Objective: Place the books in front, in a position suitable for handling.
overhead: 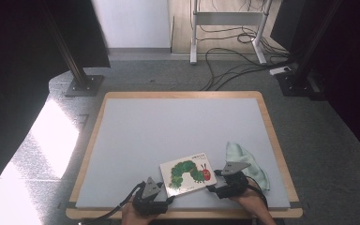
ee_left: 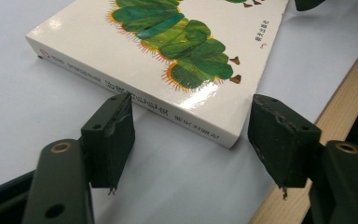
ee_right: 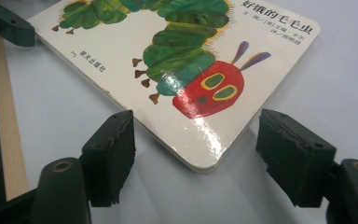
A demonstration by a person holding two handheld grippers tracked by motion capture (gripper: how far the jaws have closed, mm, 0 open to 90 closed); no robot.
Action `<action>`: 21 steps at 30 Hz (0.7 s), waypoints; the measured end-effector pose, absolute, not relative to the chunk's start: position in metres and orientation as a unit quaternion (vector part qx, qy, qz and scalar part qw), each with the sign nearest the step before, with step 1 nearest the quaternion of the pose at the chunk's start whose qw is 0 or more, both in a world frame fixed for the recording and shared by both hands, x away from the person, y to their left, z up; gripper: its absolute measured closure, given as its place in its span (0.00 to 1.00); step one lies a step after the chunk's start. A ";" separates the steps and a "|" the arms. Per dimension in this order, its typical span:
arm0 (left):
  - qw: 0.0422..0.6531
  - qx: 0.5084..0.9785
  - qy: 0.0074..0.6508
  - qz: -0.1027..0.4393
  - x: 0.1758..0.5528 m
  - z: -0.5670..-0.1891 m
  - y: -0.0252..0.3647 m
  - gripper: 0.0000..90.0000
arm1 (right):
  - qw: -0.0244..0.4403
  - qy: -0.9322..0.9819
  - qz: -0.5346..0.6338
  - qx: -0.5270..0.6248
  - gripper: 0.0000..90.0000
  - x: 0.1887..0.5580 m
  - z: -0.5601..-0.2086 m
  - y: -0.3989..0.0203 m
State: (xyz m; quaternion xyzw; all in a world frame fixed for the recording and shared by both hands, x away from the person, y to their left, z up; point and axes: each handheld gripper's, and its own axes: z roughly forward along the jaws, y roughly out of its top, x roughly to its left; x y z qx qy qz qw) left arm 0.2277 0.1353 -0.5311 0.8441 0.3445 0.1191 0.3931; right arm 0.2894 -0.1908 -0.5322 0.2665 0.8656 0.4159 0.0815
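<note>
Book [overhead: 188,174] lies flat, closed, near the front edge of the table [overhead: 178,122], between both grippers. Left gripper [ee_left: 193,140]: jaws apart, facing the spine corner, not touching. Right gripper [ee_right: 196,156]: jaws apart, straddling the rounded corner by the red head, no contact. Thick board covers, so likely stiff, moderately heavy; glossy, probably slippery. Best gripped across the thickness at a corner or the spine.

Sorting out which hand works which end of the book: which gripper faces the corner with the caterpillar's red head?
The right gripper: the book corner by the red head lies between its open jaws. The left gripper faces the green tail corner.
</note>
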 end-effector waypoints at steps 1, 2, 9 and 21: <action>0.393 0.844 0.344 0.120 0.228 -0.531 0.135 0.35 | 0.083 0.865 0.416 0.267 0.34 0.289 -0.532 -0.191; 0.393 0.844 0.344 0.120 0.228 -0.531 0.135 0.36 | 0.086 0.865 0.415 0.269 0.35 0.289 -0.532 -0.191; 0.390 0.845 0.346 0.118 0.231 -0.529 0.137 0.41 | 0.099 0.865 0.410 0.273 0.38 0.287 -0.532 -0.188; 0.376 0.846 0.362 0.111 0.254 -0.525 0.145 0.40 | 0.113 0.859 0.408 0.289 0.41 0.291 -0.532 -0.177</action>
